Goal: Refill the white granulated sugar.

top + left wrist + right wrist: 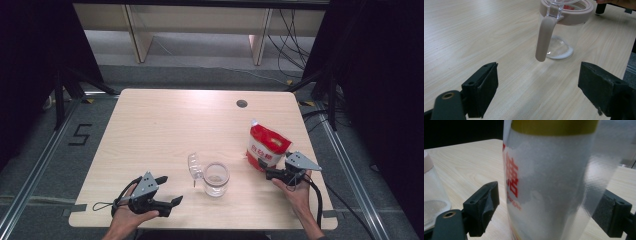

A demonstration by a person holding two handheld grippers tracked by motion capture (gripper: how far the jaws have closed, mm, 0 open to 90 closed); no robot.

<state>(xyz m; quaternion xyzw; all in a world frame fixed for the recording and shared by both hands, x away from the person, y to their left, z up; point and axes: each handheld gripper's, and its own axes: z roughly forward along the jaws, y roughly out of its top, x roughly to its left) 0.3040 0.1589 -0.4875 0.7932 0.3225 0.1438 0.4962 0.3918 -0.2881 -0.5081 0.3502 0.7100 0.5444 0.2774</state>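
- Standing upright on the right half of the table [165, 115], the red-and-white bag [268, 146] of white granules lies between the jaws of the right gripper [272, 172]; in the right gripper view the bag [549, 182] rises between both pads.
- Right gripper state: jaws wide apart, one on each side of the bag, with a visible gap on the left pad side. No grip is made yet; contact on the far pad cannot be told.
- The clear jar [216, 179] stands near the front edge of the table, between the two grippers, with its hinged lid [195, 166] swung open to its left. In the left gripper view the jar [564, 32] shows a pinkish rim and a clasp [544, 37] hanging down its side.
- Left gripper [167, 191] state: jaws fully spread, holding nothing, resting low over the table just left of the jar and aimed toward it.
- Jar contents: a thin layer of white material on the bottom, at most.
- Progress judgement: the work appears to be filling the jar from the bag. Done: jar opened, bag framed for a grasp.
- Remaining: close on the bag, lift, tilt over the jar mouth, pour, set the bag down, shut the lid.
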